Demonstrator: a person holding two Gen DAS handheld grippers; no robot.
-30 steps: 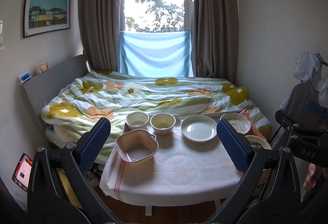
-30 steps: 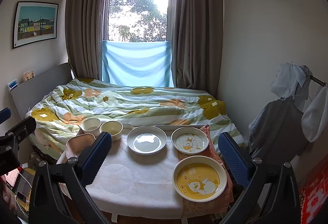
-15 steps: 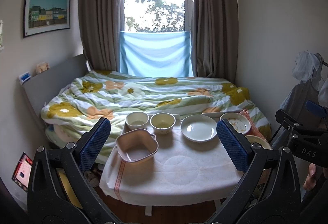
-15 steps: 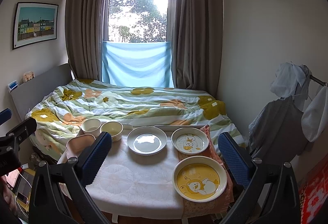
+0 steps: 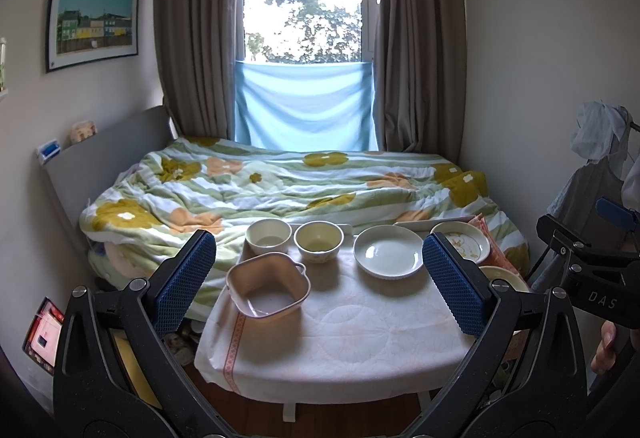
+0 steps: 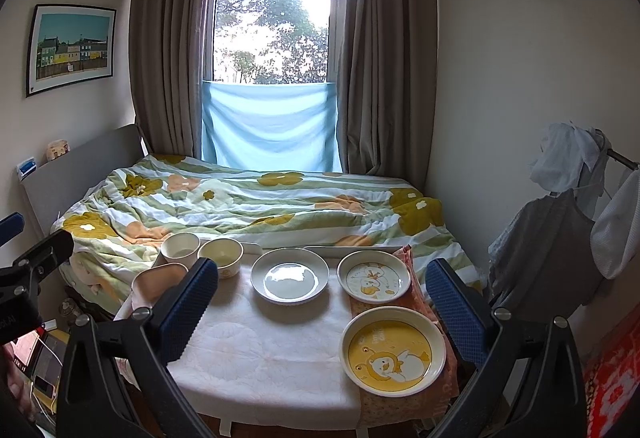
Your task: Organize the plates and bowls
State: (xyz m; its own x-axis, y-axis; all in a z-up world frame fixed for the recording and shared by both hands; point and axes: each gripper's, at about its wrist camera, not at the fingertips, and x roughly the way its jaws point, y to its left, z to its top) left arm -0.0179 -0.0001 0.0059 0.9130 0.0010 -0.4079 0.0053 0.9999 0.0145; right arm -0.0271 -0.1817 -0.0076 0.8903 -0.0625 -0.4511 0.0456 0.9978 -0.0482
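Note:
A small table with a white cloth [image 5: 352,334] holds the dishes. At its left stand a pink square bowl [image 5: 267,290], a white bowl [image 5: 268,236] and a cream bowl [image 5: 319,241]. A plain white plate [image 5: 388,252] sits mid-back. At the right are a small duck plate [image 6: 374,276] and a large yellow duck plate [image 6: 393,350]. My left gripper [image 5: 320,282] is open and empty, held back from the table's front. My right gripper [image 6: 320,312] is open and empty, also short of the table.
A bed with a flowered quilt [image 5: 280,185] lies right behind the table. Clothes hang on a rack [image 6: 560,238] at the right. An orange cloth [image 6: 404,404] lies under the duck plates. Boxes and clutter [image 5: 44,338] sit on the floor at the left.

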